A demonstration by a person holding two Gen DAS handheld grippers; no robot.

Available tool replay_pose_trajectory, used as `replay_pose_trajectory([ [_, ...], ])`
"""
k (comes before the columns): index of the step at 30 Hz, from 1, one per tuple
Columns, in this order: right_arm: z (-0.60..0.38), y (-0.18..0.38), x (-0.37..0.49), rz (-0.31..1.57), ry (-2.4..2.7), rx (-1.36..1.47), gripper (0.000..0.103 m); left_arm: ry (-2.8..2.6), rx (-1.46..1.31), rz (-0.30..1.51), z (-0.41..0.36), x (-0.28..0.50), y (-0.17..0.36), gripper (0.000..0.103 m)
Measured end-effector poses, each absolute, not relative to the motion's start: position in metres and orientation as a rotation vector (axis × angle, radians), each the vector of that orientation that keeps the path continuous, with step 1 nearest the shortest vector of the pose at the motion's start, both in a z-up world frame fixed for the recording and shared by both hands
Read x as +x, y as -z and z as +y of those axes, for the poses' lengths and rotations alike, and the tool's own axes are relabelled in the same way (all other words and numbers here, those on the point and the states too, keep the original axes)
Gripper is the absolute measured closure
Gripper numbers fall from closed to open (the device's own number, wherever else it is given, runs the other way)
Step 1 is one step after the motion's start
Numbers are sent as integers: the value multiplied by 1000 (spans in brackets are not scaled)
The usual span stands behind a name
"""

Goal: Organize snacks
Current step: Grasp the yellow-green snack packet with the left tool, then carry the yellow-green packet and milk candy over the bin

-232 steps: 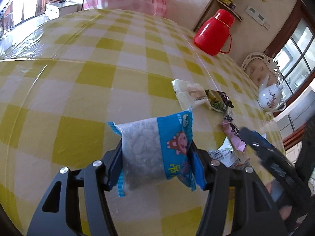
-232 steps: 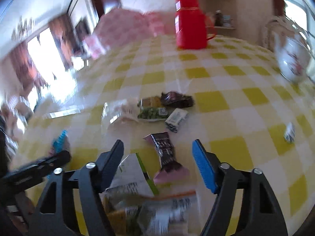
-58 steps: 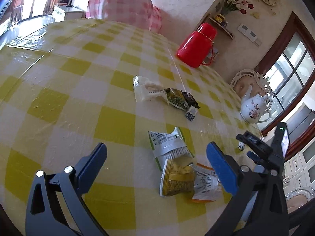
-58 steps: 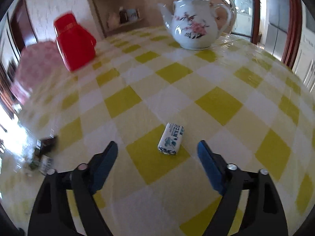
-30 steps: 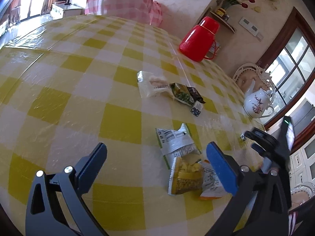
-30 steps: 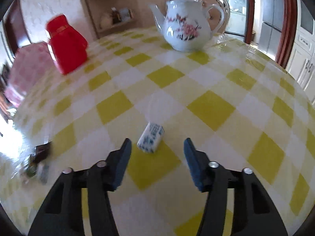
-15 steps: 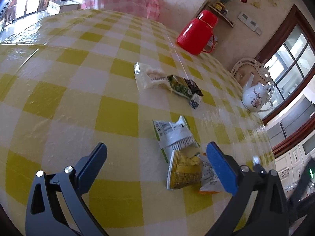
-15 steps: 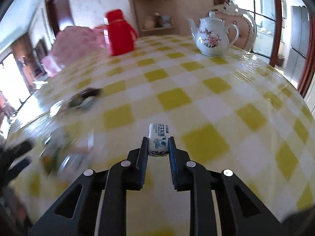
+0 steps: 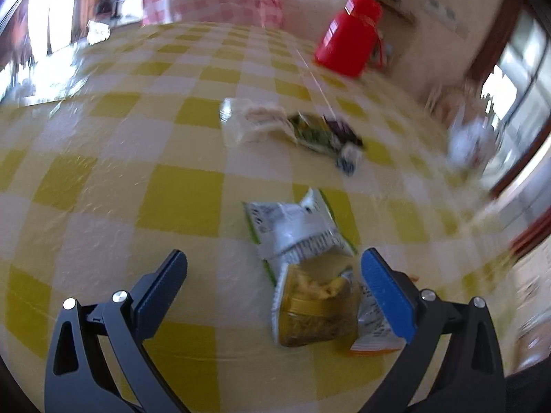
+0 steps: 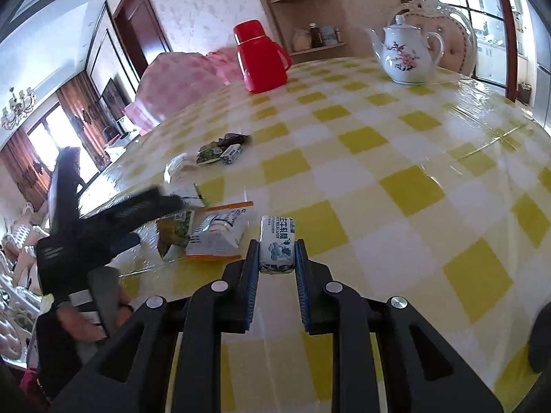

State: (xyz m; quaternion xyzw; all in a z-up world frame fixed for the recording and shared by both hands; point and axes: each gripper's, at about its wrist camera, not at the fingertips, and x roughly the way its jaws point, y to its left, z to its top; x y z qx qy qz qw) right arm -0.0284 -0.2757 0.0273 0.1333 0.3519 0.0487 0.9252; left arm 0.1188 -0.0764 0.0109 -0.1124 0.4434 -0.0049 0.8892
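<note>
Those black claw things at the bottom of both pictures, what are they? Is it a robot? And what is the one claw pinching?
No robot: a person holds a two-finger grabber in each hand, with a camera on each. One picture looks along the left gripper, which is open above a pile of snack packets. The other looks along the right gripper, shut on a small white and blue candy. All this is over a yellow checked table with a red jug, a white teapot and more snacks.

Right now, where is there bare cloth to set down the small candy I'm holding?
The right gripper is shut on the small candy. Bare checks run right and ahead, toward the teapot. Left is crowded: the orange-edged packet, the left gripper, and the far snack cluster.
</note>
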Motion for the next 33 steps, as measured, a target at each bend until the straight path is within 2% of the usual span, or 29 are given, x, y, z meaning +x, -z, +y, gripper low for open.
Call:
replay_pose_trajectory([
  [4,-276,-30,-31,708,-81,242,82,38,-40,958,-97,113,-5,3],
  [5,-276,-31,-32,702,-78,238,82,68,-51,947,-95,109,-7,7],
  [6,-276,-32,-32,696,-75,235,82,77,-53,934,-93,106,-8,30],
  [7,-277,-33,-32,691,-70,230,82,100,-39,914,-90,102,-10,64],
  [11,-277,-32,-32,685,-72,222,82,154,-75,926,-69,94,-13,68],
  [20,-277,-32,-34,675,-78,222,82,129,-179,851,-23,64,-33,68],
  [33,-250,-32,-67,672,-144,264,82,115,-215,773,-6,26,-46,68],
])
